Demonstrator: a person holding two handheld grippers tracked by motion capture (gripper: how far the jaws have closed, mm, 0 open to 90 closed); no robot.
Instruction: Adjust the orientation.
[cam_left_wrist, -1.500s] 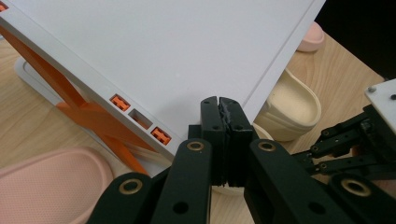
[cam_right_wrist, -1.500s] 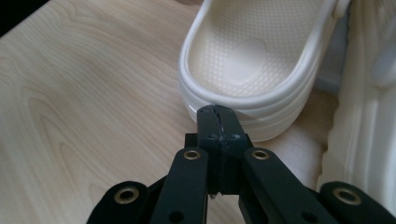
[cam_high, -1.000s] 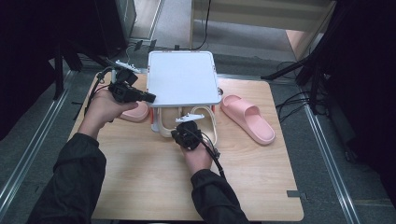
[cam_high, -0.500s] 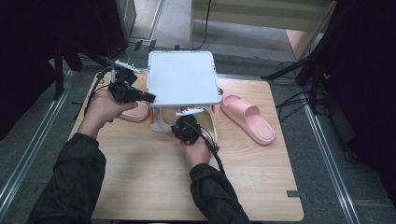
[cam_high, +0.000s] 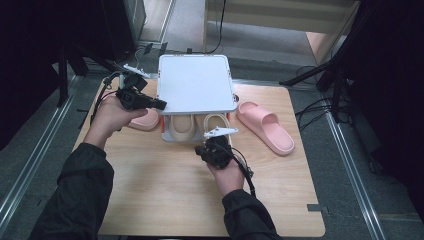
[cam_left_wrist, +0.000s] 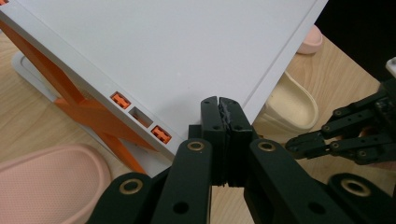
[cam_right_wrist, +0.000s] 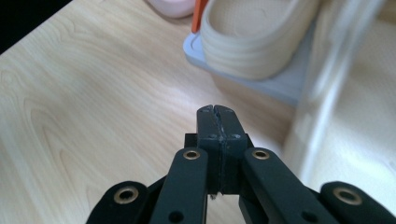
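Note:
A white two-tier shoe rack (cam_high: 195, 82) stands at the back of the wooden table. Two beige slippers (cam_high: 182, 127) lie on its lower shelf. One pink slipper (cam_high: 265, 125) lies right of the rack, another (cam_high: 145, 120) at its left. My left gripper (cam_high: 159, 105) is shut and empty, with its tips at the left edge of the top shelf (cam_left_wrist: 163, 51). My right gripper (cam_high: 200, 150) is shut and empty, just in front of the lower shelf (cam_right_wrist: 275, 86), and points at a beige slipper (cam_right_wrist: 252, 42).
Orange cross braces (cam_left_wrist: 93, 112) hold up the rack's side. The wooden table (cam_high: 165, 195) has bare room in front of the rack. Dark stands and cables ring the table's far edge and right side.
My right gripper has drawn back from the rack's lower shelf, toward the person and a little to the right. The left gripper has stayed in place.

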